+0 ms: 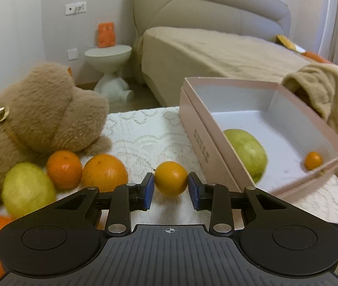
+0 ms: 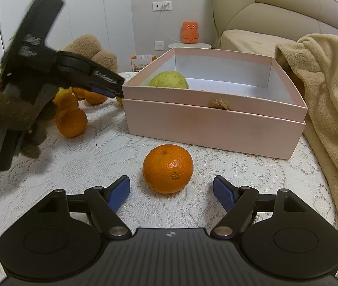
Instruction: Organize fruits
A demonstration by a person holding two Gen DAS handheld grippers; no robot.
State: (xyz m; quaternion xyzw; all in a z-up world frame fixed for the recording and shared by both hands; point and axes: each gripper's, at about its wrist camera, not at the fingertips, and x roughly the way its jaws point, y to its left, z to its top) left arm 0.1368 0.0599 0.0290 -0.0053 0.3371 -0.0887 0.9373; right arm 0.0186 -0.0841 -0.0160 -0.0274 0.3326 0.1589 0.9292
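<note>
My left gripper point(image 1: 170, 187) is shut on a small yellow-orange citrus point(image 1: 171, 178), pads touching both its sides, just left of the pink box point(image 1: 201, 140). The box holds a green guava point(image 1: 247, 153) and a tiny orange kumquat point(image 1: 313, 160). A yellow-green fruit point(image 1: 27, 189) and several oranges point(image 1: 104, 172) lie at the left by the plush. My right gripper point(image 2: 171, 191) is open, its blue pads either side of a mandarin point(image 2: 168, 168) on the lace cloth in front of the box point(image 2: 214, 124). The guava shows in the box point(image 2: 169, 79).
A brown plush toy point(image 1: 40, 112) lies at the left behind the fruit. A beige blanket point(image 2: 331, 95) drapes along the box's right side. The left gripper body point(image 2: 49, 71) reaches in from the left in the right wrist view. A sofa stands behind.
</note>
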